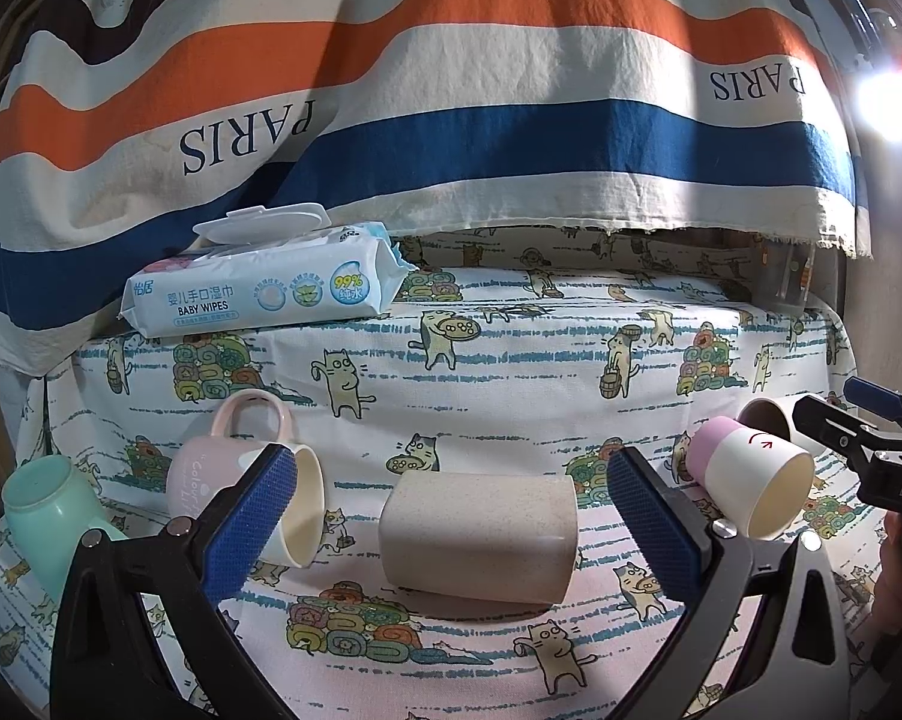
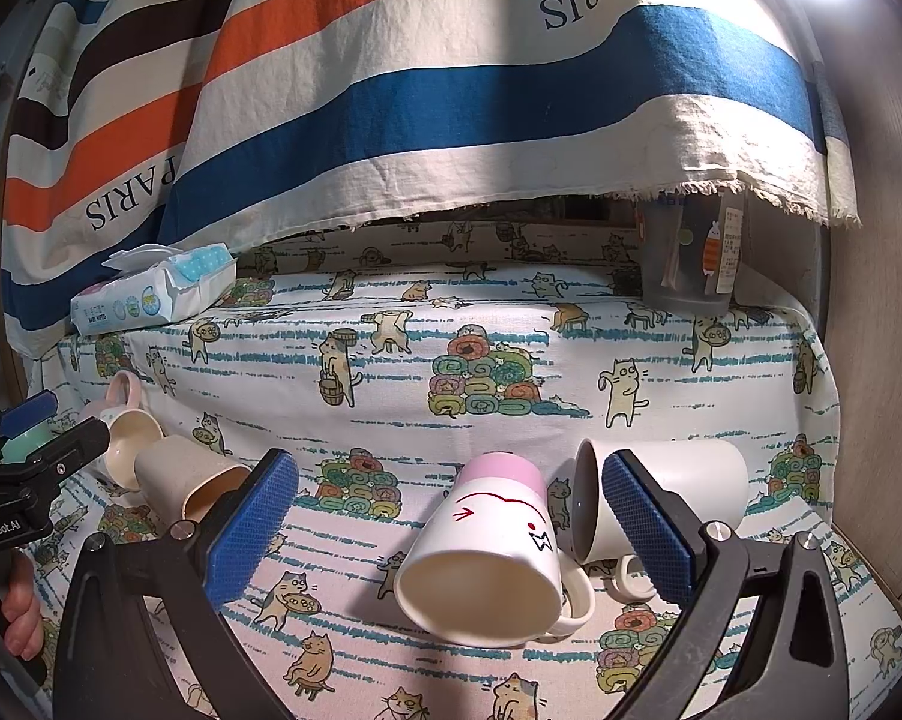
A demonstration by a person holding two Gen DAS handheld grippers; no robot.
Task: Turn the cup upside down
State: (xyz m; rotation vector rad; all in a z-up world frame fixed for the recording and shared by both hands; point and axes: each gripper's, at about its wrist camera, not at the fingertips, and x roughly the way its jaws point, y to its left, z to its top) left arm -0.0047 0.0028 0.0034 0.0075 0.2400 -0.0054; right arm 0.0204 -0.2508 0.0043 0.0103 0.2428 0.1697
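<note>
Setting: a table draped in a cat-print cloth [image 1: 511,372], with a striped "PARIS" fabric [image 1: 451,120] hanging behind it.
Left gripper [image 1: 451,516]: spread wide, blue pads on either side of a speckled beige cup [image 1: 481,537] without touching it.
Beige cup: lies on its side on the cloth, mouth turned to the right.
Right gripper [image 2: 451,516]: also spread wide, holding nothing, hovering over a white mug with a pink base [image 2: 481,552].
Pink-and-white mug: on its side, mouth toward the camera, handle against the cloth, a red arrow and face drawn on its wall.
Grey-lined white mug [image 2: 661,498]: tipped over just beside it on the right, partly behind the right pad.
Other cups: a pink handled mug [image 1: 240,480] and a mint green cup [image 1: 48,516] lie on their sides at the left.
Back of table: a pack of baby wipes [image 1: 264,288] with its lid flipped up.
</note>
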